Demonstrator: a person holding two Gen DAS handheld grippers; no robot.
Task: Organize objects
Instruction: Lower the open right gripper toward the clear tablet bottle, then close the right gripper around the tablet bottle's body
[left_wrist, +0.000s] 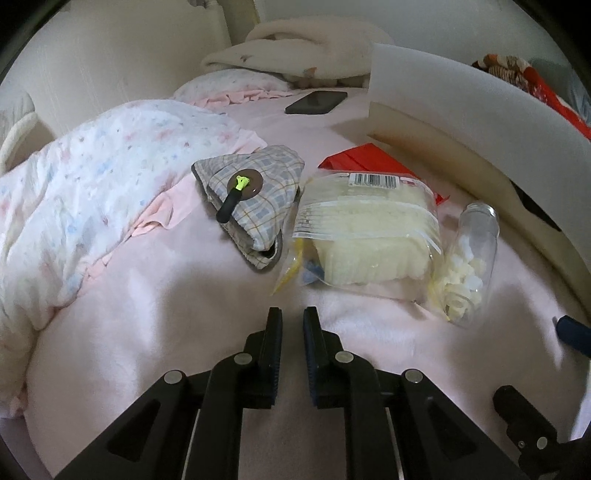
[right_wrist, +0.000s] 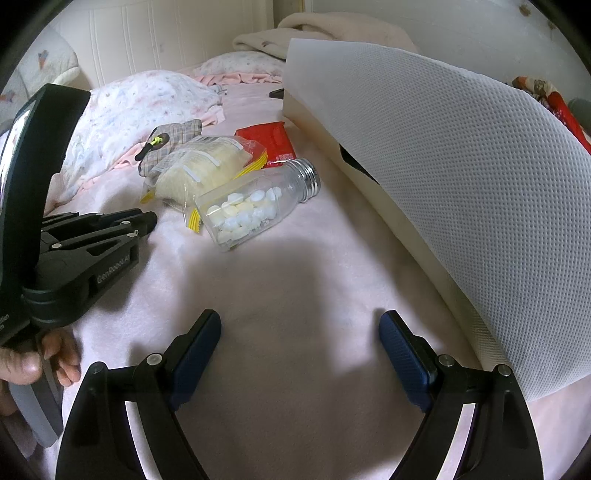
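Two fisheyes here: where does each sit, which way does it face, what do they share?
Left wrist: on the left gripper, low over the pink blanket, facing the plaid pouch and cotton-pad bag; jaws nearly closed, empty.
Right wrist: on the right gripper, facing the clear bottle lying on its side beside the white foam sheet; jaws wide open; the left gripper and the person's left hand show at the left edge.
Shared: pouch, bag, bottle, red packet.

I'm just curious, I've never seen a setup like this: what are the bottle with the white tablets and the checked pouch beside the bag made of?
The bottle looks like clear, glossy plastic, possibly glass: the tablets show through its wall. Its screw cap looks like ribbed silvery metal. The checked pouch looks like soft woven cloth, matte and creased, with a black and yellow-green zip pull that seems plastic or rubber.
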